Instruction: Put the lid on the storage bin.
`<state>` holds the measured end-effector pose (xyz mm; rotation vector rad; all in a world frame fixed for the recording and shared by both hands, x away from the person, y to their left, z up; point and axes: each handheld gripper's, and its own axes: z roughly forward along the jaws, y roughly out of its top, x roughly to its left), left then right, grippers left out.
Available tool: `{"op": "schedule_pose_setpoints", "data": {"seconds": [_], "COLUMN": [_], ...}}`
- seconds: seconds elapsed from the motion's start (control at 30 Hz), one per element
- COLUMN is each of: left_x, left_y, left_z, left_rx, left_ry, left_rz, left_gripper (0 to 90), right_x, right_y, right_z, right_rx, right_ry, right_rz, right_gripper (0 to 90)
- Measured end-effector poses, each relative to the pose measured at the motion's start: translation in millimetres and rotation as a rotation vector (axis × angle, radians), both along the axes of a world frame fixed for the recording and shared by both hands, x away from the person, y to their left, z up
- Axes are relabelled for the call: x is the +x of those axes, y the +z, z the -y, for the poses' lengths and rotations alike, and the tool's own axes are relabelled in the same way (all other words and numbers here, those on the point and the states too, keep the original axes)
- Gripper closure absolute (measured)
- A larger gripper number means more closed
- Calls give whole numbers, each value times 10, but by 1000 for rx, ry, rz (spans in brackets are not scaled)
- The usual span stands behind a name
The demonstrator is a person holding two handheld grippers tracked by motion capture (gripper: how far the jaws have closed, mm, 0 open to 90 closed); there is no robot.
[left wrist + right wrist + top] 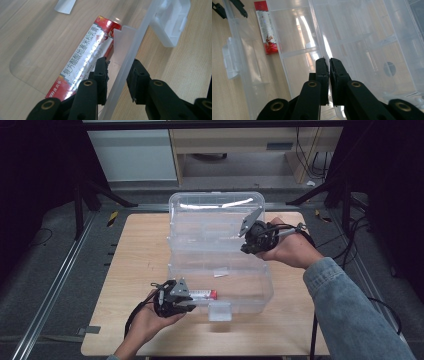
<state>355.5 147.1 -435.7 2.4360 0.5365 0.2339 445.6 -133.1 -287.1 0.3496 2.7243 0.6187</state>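
A clear plastic box [260, 292] stands open on the wooden table, its lid [210, 212] raised at the back. Inside, by the front wall, lies a red and white carton [202, 294] [85, 55] [267, 30]. My left gripper [191, 301] [120, 62] straddles the front wall [122, 57], one jaw inside next to the carton and one outside, shut on that wall. My right gripper [246, 248] [329, 60] is at the lid's right side, its jaws shut on the lid's thin edge [318, 27].
The box's latch [220, 311] [172, 22] [229, 57] hangs off the front wall, right of my left gripper. A small white slip [221, 273] [65, 5] lies on the box floor. Bare table [140, 255] spreads left of the box.
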Motion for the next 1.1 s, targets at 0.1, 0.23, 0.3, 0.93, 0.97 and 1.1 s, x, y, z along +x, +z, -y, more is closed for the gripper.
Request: {"op": "schedule_pose_setpoints", "data": {"seconds": [0.1, 0.23, 0.3, 0.93, 0.97, 1.1], "left_x": [0, 2, 3, 6, 6, 1], "left_y": [0, -2, -3, -1, -1, -4], "left_z": [-1, -2, -3, -13, -13, -15], "left_rx": [-1, -7, -10, -8, -8, -9], "left_ry": [-1, 0, -1, -10, -10, -14], "left_rz": [1, -1, 0, 4, 4, 10], "left_gripper": [702, 700, 699, 699, 698, 696], "right_x": [-56, -93, -109, -257, -269, -301], "right_y": [-9, -27, -31, -94, -97, -116], "right_z": [8, 17, 22, 84, 87, 96], "right_rx": [-1, 4, 9, 39, 38, 42], "right_ry": [1, 4, 3, 16, 11, 12], "right_rz": [2, 4, 5, -14, -16, -17], "right_gripper": [860, 860, 860, 859, 859, 858]}}
